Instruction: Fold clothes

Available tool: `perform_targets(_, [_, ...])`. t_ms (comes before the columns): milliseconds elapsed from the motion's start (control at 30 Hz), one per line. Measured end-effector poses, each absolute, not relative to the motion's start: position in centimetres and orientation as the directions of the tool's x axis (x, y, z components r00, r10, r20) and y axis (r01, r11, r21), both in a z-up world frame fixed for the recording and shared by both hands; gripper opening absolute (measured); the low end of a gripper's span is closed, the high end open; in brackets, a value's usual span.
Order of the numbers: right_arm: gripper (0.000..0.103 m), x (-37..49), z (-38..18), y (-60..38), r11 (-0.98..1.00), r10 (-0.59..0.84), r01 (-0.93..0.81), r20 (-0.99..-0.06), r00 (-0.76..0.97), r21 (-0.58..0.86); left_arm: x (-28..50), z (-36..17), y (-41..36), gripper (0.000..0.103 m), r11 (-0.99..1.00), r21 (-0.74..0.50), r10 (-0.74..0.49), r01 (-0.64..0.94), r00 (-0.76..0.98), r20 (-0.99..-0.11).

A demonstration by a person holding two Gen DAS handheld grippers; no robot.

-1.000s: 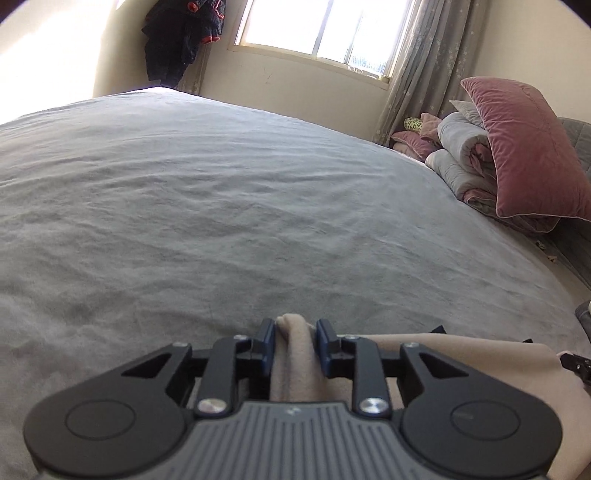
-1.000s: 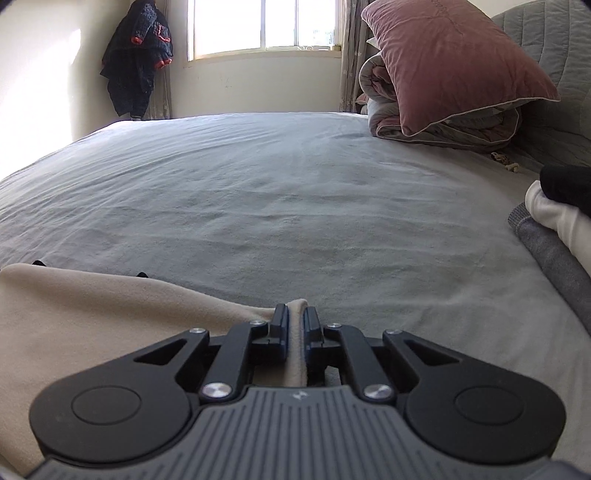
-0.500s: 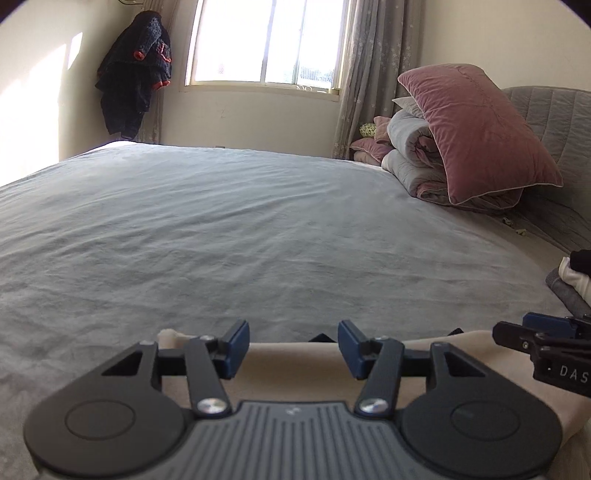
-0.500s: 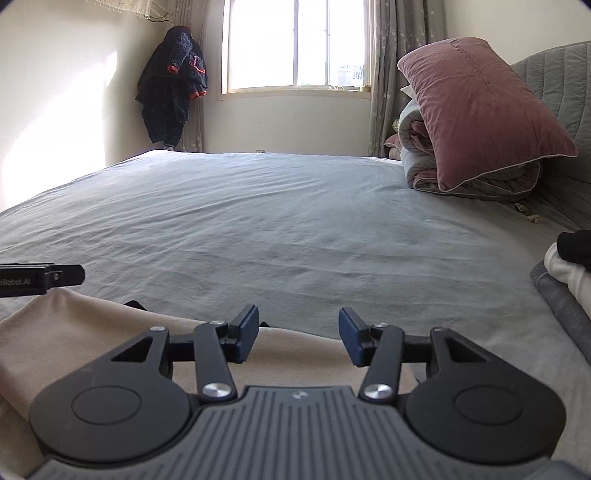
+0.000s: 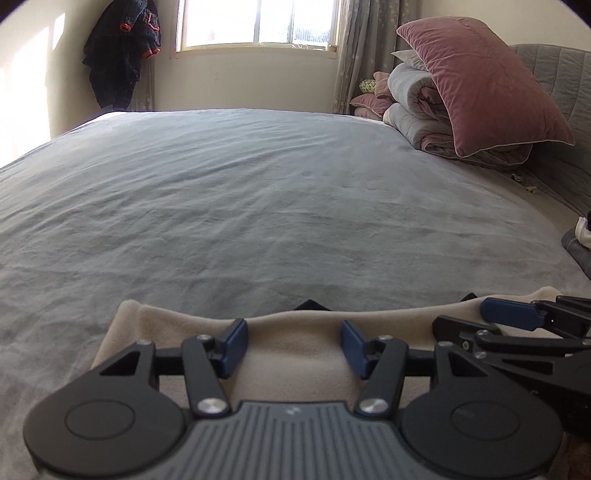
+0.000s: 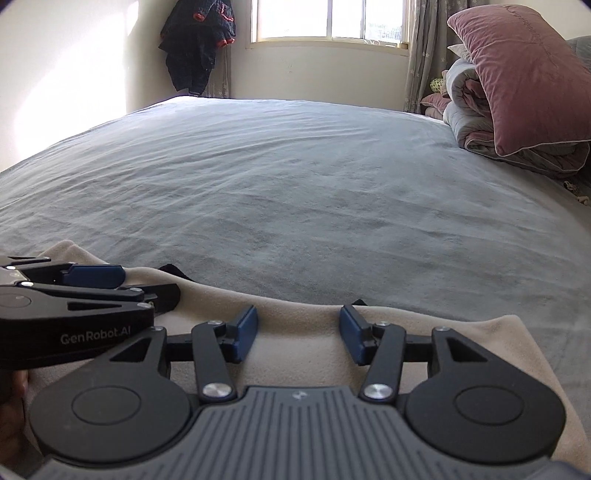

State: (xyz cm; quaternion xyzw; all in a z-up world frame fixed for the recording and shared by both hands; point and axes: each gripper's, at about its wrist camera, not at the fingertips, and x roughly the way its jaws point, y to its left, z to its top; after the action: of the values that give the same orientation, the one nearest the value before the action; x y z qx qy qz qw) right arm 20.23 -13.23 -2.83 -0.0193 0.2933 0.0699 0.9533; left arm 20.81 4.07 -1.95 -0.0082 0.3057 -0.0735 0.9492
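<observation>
Your left gripper [image 5: 291, 343] is spread wide, blue pads [image 5: 232, 347] apart, nothing between them. Your right gripper [image 6: 297, 339] is released the same way, just beside the left one, both hovering over the beige garment [image 5: 295, 350].

The garment lies flat on the near edge of the grey bed [image 5: 258, 203], its far hem running left to right under both tools; small dark bits of fabric poke out from beneath that hem.

Far right: a pink pillow [image 5: 480, 88] leans on rolled quilts [image 5: 413, 110] against the headboard. Right edge: a stack of folded clothes [image 5: 580, 240]. Far left: a dark jacket [image 5: 122, 55] hangs beside the window [image 5: 258, 22].
</observation>
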Motion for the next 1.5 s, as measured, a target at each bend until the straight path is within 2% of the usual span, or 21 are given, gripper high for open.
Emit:
perform_targets(233, [0.055,17.4,-2.5,-17.9,0.996,0.088,-0.073,-0.538,0.838,0.05,18.7,-2.7,9.4,0.057,0.994,-0.096,-0.091,0.047,0.844,-0.529])
perform_targets(367, [0.055,16.3,-2.8,-21.3,0.997,0.049,-0.007,-0.543,0.838,0.08,18.3,-1.9,10.7,0.05,0.998,-0.059,-0.045,0.016,0.846,-0.531])
perform_targets(467, [0.055,15.1,-1.7,-22.4,0.994,0.036,0.022,-0.529,0.848,0.104,17.4,-0.4,11.6,0.054,0.995,-0.091,-0.018,-0.035,0.851,-0.526])
perform_targets(600, [0.056,12.7,-0.1,-22.1,0.99,0.071,-0.004,-0.488,0.87,0.138,15.1,0.7,11.5,0.054,0.986,-0.168,-0.103,0.022,0.864,-0.493])
perform_targets(800, [0.056,10.6,-1.0,-21.1,0.992,0.104,-0.054,-0.491,0.865,0.113,13.3,-1.9,10.6,0.053,0.988,-0.131,-0.136,0.077,0.835,-0.533])
perform_targets(900, [0.054,10.2,-2.4,-21.7,0.994,0.105,-0.07,-0.505,0.857,0.089,12.7,-2.5,11.4,0.053,0.986,-0.137,-0.153,0.096,0.848,-0.508])
perform_targets(1000, [0.054,8.6,-3.1,-21.9,0.993,0.118,-0.101,-0.464,0.878,0.062,12.1,-1.8,12.0,0.053,0.98,-0.173,-0.174,0.1,0.852,-0.494])
perform_targets(1033, [0.055,7.8,-3.2,-21.9,0.993,0.121,-0.109,-0.446,0.887,0.053,11.8,-1.5,12.2,0.054,0.976,-0.194,-0.187,0.102,0.85,-0.492])
perform_targets(1100, [0.065,7.1,-2.8,-21.5,0.993,0.116,-0.102,-0.439,0.891,0.054,11.3,-1.0,12.6,0.061,0.966,-0.236,-0.212,0.106,0.845,-0.49])
perform_targets(1200, [0.077,6.6,-1.3,-20.8,0.987,0.162,-0.15,-0.424,0.891,0.063,11.1,-0.3,13.2,0.064,0.945,-0.319,-0.244,0.079,0.819,-0.519])
perform_targets(1333, [0.079,5.9,-0.5,-20.3,0.983,0.18,-0.175,-0.421,0.889,0.05,10.6,0.6,14.3,0.068,0.908,-0.417,-0.274,0.026,0.791,-0.547])
perform_targets(1500, [0.08,6.3,-0.6,-20.6,0.986,0.162,-0.16,-0.448,0.879,0.043,10.7,0.4,16.8,0.073,0.848,-0.497,-0.216,-0.183,0.737,-0.64])
